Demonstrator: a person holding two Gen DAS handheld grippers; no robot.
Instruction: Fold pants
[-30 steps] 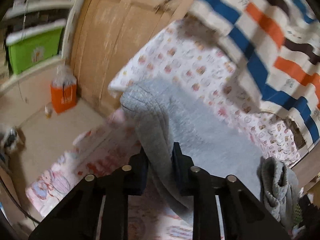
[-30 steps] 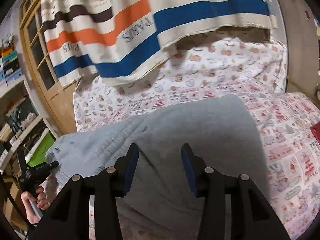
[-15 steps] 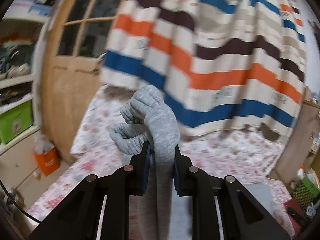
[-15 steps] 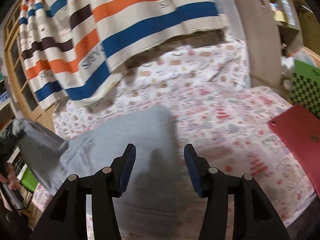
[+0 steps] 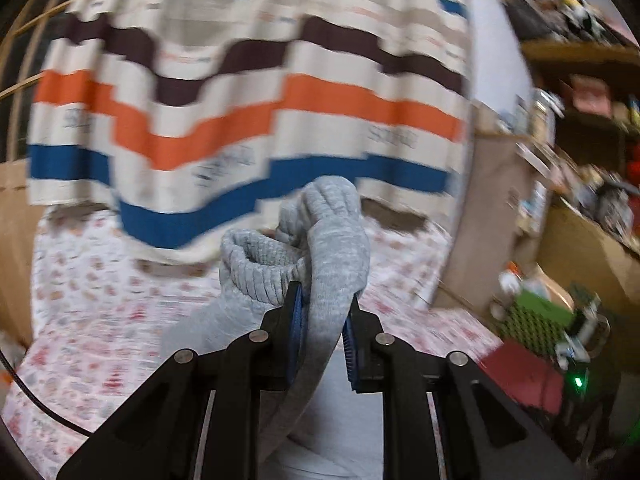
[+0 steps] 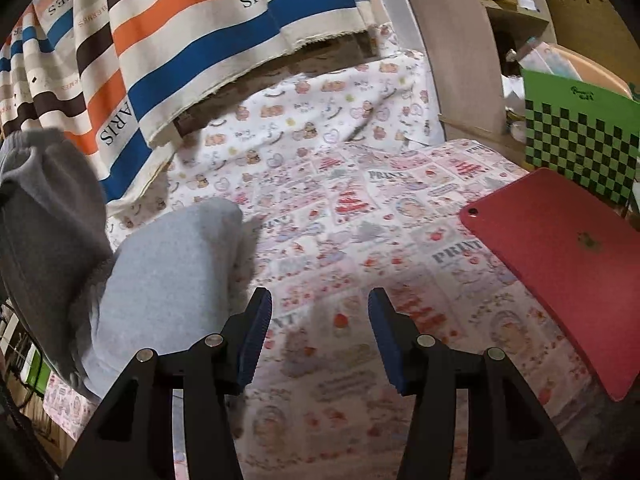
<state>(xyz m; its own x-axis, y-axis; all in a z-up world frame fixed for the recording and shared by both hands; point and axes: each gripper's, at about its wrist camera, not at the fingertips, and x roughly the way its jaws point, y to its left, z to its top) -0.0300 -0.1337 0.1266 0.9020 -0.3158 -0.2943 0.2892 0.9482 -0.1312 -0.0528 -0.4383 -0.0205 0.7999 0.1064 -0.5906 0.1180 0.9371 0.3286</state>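
Left gripper [image 5: 320,320] clamped on grey pants [image 5: 332,248], fabric pinched between the blue pads [image 5: 295,320]. Bunched ribbed cuff and a fold of cloth sticking up above the fingertips at frame centre; rest of the cloth trailing down between the fingers and out toward bottom centre. Left view motion-blurred, so fine detail not readable.

Right gripper [image 6: 318,336] wide open, nothing between the pads, hovering over the printed sheet [image 6: 360,248] at lower centre of frame. Not touching the pants.

Pants in right view [image 6: 168,276]: lighter grey part lying on the sheet at centre left, just left of the left finger; darker grey part raised off the bed along the far left edge, up to the upper left. Exact contact between raised part and bed not discernible.

Striped blanket [image 6: 168,40] hanging across the top of both views, orange, blue and brown bands on cream, lettering printed on it, lower edge draped onto the sheet behind the pants.

Red tablet [image 6: 568,268] lying flat on the sheet at right of the right view, well apart from pants. Green checkered board [image 6: 580,136] standing behind it at upper right. Cluttered shelves [image 5: 580,120] at right of left view.
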